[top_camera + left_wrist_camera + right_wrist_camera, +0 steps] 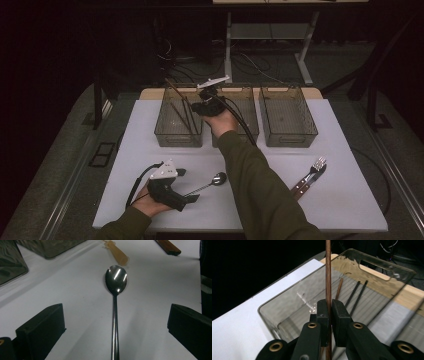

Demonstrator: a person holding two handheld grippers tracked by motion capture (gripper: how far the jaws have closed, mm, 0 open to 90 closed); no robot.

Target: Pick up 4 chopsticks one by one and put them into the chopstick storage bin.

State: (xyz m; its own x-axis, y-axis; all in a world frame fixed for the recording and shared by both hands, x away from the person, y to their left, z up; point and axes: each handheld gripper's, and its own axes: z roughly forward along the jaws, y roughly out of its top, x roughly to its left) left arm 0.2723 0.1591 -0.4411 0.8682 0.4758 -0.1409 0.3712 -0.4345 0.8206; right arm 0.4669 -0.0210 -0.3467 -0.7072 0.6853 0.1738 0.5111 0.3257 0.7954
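High view: right tongs point(192, 102) outstretched (chopstick point(176, 92) pinched)

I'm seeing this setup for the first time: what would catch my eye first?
The right gripper, its jaws shut on a brown chopstick, hangs over the leftmost clear bin at the table's far side. Near the front edge, the left gripper rests open around the handle of a shiny spoon. A fork lies at the right.

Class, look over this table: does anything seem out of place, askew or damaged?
Nothing looks damaged or spilled. The right gripper holds a brown chopstick above the left bin, where other sticks already lie. The spoon lies flat between the left gripper's open jaws.
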